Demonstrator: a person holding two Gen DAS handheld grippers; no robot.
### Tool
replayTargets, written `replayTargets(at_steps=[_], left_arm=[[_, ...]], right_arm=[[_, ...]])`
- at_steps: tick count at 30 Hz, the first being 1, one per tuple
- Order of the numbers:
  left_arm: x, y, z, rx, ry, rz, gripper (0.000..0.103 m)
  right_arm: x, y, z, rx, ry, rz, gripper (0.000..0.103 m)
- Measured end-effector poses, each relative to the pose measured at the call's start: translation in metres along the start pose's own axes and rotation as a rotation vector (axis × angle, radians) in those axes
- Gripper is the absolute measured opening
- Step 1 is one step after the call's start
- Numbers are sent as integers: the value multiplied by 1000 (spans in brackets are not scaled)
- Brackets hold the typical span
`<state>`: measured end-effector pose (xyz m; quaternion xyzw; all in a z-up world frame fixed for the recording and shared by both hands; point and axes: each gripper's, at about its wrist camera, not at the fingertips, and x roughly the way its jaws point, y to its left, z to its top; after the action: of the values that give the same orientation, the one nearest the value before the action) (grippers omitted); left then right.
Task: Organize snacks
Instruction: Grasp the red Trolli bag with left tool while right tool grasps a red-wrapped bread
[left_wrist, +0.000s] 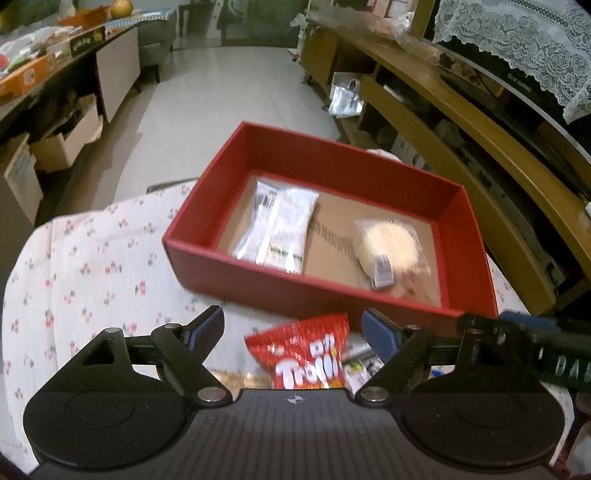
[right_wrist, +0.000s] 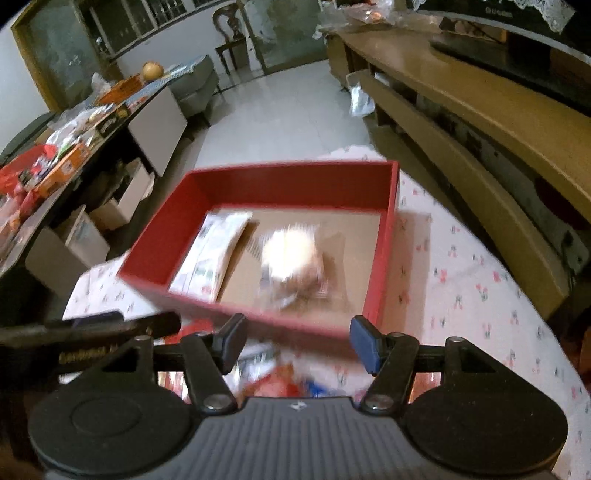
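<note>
Snacks lie partly in the red box (left_wrist: 258, 284) and partly loose on the tabletop (left_wrist: 92, 266), which wears a white cloth printed with small red flowers. We see the left claw (left_wrist: 293, 332) released, its blue-padded jaws spread wide and holding nothing; directly between and just under its jaws lies a red Trolli candy bag (left_wrist: 306, 354), with another printed wrapper (left_wrist: 360, 363) touching the bag toward the claw's right finger. The red box stands just ahead of this claw, its near wall close beyond the candy bag. Inside it, ahead and slightly left, a white flat packet (left_wrist: 277, 229) lies on the brown cardboard floor; ahead and to the right lies a clear-wrapped round pastry (left_wrist: 391, 247), blurred, apart from the white packet. The right claw (right_wrist: 298, 345) is likewise released, jaws wide and nothing between them. The same box (right_wrist: 388, 236) sits straight ahead of it, near wall almost at the fingertips, with the white packet (right_wrist: 214, 254) ahead-left and the pastry (right_wrist: 291, 258) straight ahead, both smeared by blur. Under this claw we make out red and blue wrappers (right_wrist: 280, 384), too blurred to name. Each claw shows at the other's side.
</note>
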<state>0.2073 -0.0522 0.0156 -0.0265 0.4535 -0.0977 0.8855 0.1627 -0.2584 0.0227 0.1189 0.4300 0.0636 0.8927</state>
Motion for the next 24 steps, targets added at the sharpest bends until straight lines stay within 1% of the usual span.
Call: replayTargets(at_steps=[5, 7, 10, 14, 15, 16, 18, 19, 20, 21, 22, 24], left_arm=[[-6, 8, -9, -41, 31, -26, 86], [-6, 12, -15, -59, 50, -49, 86], [-7, 15, -20, -73, 70, -63, 86], [-9, 18, -24, -70, 77, -69, 86], [-8, 19, -24, -72, 80, -72, 87], [-7, 19, -24, -77, 84, -76, 87], [-3, 19, -25, -86, 97, -79, 87], [1, 18, -25, -87, 104, -81, 87], [4, 17, -25, -86, 111, -81, 87], [8, 15, -25, -84, 119, -82, 87], [14, 12, -25, -81, 130, -82, 88], [24, 7, -25, -80, 146, -74, 88]], right_arm=[[6, 7, -24, -69, 79, 2, 65], [14, 10, -30, -99, 109, -3, 66], [27, 15, -34, -128, 163, -1, 68], [35, 25, -42, -189, 224, 29, 74], [38, 27, -44, -212, 238, 32, 78], [41, 31, -47, -242, 240, 19, 81], [46, 34, -51, -279, 230, -18, 81], [47, 35, -51, -288, 225, -35, 79], [48, 35, -52, -294, 221, -53, 68], [46, 34, -51, -301, 211, -69, 59], [43, 32, -50, -291, 206, -62, 56], [37, 27, -48, -264, 199, -42, 47]])
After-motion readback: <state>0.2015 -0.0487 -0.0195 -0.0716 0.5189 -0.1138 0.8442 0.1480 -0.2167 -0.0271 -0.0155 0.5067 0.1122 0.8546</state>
